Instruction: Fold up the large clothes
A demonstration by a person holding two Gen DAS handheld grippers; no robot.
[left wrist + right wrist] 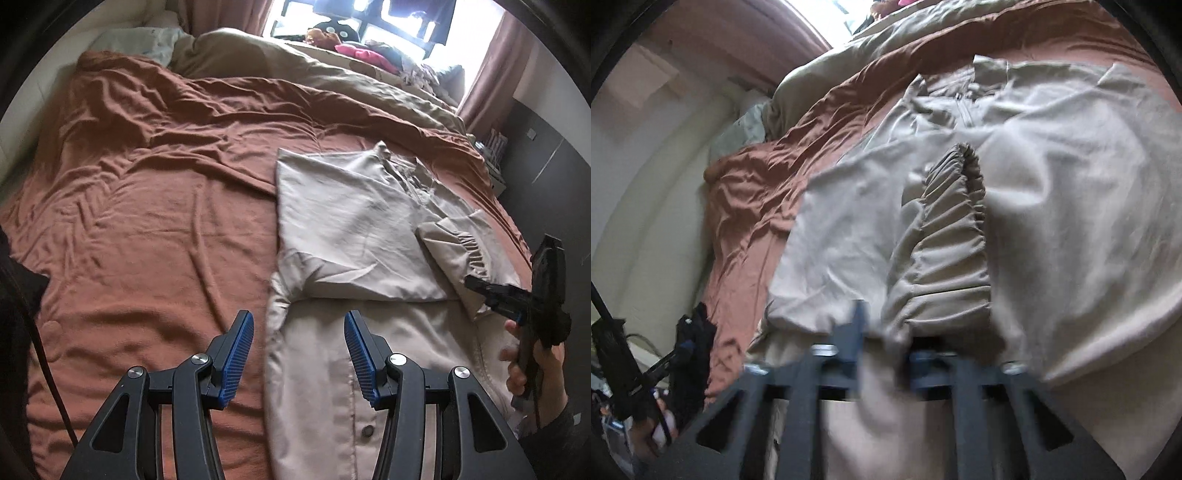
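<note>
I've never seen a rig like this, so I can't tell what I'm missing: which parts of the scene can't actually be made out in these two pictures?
- Right gripper: right wrist view, its fingers are smeared by motion blur.
- Beige buttoned jacket: left wrist view, its lower part is cut off by the bottom edge and hidden behind the left gripper.
- Heap of things by the window: left wrist view, too small and backlit.

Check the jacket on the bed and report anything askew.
The beige jacket is only half folded. One elastic cuff lies slanted across the folded body rather than square with it. The rust bedsheet beneath is heavily wrinkled. Nothing looks torn or spilled.
</note>
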